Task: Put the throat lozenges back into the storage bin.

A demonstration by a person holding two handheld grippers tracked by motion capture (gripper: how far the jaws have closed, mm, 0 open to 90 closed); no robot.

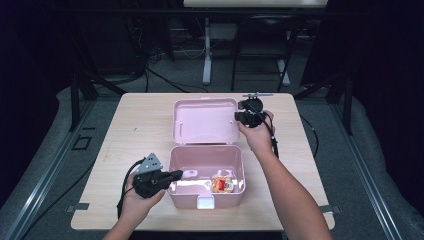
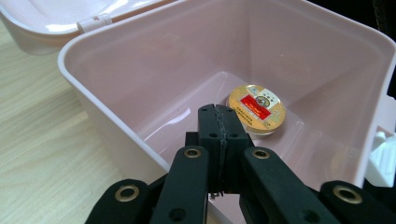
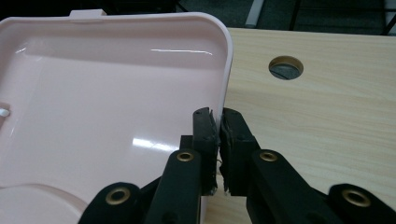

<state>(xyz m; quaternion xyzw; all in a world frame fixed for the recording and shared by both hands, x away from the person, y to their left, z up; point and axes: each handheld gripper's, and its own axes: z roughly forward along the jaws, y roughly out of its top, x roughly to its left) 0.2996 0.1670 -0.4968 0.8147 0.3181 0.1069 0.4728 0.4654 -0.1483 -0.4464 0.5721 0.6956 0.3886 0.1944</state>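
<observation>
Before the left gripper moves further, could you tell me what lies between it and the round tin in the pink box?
Nothing: in the left gripper view, bare pink floor separates the shut left gripper from the round tin inside the pink box.

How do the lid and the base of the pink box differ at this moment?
The lid is shallow and lies open and flat on the table; the base is deep. The lid's edge is pinched by the right gripper; the base holds a round gold tin. Both are pink plastic.

Light wooden table (image 1: pixel 135 130) with round cable hole (image 3: pixel 286 67), grey floor (image 1: pixel 165 82), white desk leg (image 1: pixel 207 50)
</observation>
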